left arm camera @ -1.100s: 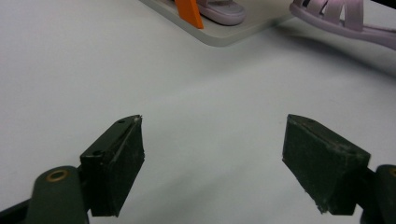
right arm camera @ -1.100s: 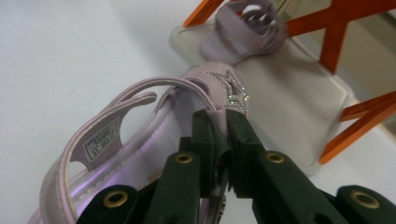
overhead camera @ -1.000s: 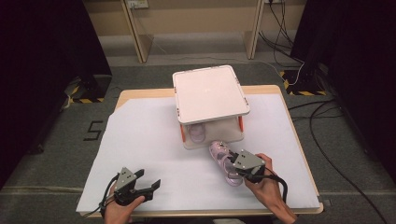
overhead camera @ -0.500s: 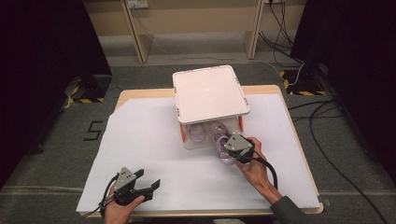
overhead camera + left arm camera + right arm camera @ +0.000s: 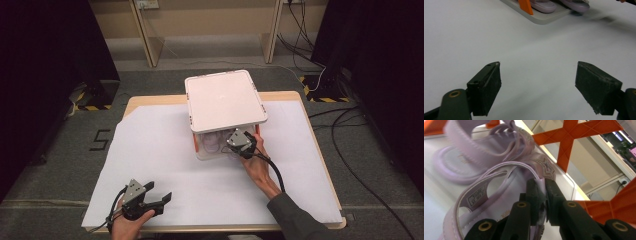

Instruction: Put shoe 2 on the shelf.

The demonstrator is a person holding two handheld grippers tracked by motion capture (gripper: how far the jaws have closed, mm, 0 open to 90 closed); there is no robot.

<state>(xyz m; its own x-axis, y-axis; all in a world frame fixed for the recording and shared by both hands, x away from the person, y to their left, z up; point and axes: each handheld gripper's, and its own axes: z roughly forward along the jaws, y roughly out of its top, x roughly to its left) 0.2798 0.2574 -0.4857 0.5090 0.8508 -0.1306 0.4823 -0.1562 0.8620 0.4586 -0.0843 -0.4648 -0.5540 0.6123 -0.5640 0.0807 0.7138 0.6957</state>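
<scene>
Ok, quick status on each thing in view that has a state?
Right gripper: shut on the held sandal's strap.
Left gripper: open, nothing between the jaws.
Held sandal: on the rack's lower shelf.
Other sandal: lying on that shelf.
Rack: upright, top bare.

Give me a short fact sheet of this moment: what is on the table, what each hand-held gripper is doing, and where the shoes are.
Surface: table under a white sheet
Rack: white two-level shelf with orange braces
Right hand-held gripper: shut on a strap of the lilac sandal, at the rack's lower level
Second sandal: lying on the lower level, just beyond the held one
Left hand-held gripper: open, nothing between its jaws, near the sheet's front edge
</scene>
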